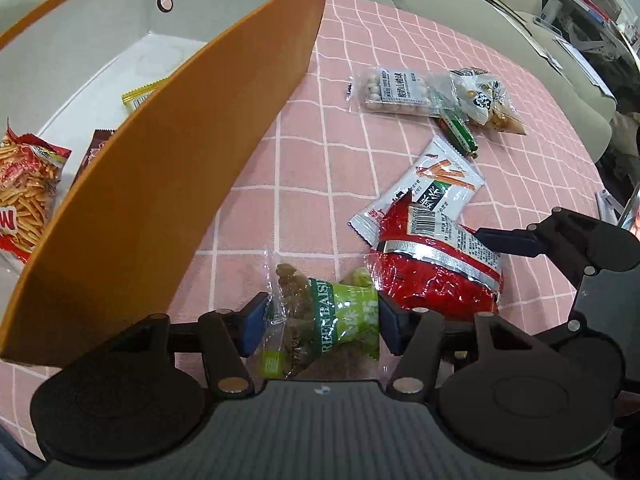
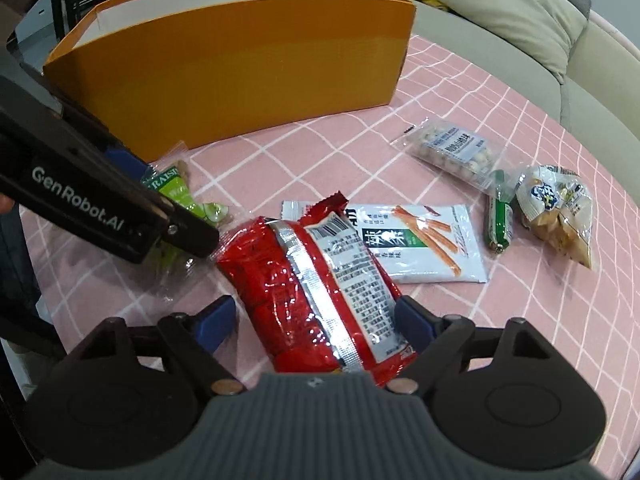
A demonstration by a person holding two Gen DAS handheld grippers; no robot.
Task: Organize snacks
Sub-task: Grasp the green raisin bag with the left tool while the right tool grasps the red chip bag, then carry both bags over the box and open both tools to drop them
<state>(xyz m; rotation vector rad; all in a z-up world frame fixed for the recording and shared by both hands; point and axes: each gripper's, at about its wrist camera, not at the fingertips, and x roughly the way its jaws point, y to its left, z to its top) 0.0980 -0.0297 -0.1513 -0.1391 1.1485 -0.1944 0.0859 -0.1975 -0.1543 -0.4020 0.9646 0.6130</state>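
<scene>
**Near**
- Left gripper [image 1: 322, 322]: angled down at the table; raisin pack [image 1: 332, 320] crosswise between its blue pads, both pads touching it, pack pinched at the waist and lying on the cloth.
- Right gripper [image 2: 316, 312]: claw wide. It straddles the near end of the red pack [image 2: 320, 280]. One pad is against the pack's right side; a strip of cloth shows between the other pad and its left side. Not gripped.
- Cloth [image 2: 520, 320]: pink with white checks, covering the table.

**Middle of the table**
- Raisin pack: green band and clear ends, just left of the red pack, near the box's front wall.
- Red pack: foil, back side up, silver seam and barcode showing. Its far end overlaps the white pack [image 2: 424, 240].
- White pack: flat, printed with orange sticks, just behind and right of the red pack.

**Toward the far right edge**
- Sausage [image 2: 498, 216]: green wrapper, between the white pack and the nut bag [image 2: 556, 208].
- Nut bag: clear, touching the sausage's far end.
- Ball pack [image 2: 448, 148]: clear, with pale round pieces, just behind the sausage.

**Far left**
- Box [image 2: 240, 80]: orange outside, white inside, open top. It holds a fries pack [image 1: 24, 188], a brown pack [image 1: 94, 148] and a gold-edged pack [image 1: 140, 96].

**Beyond the table**
- Sofa [image 2: 600, 60] with cushions [image 2: 520, 12].
</scene>
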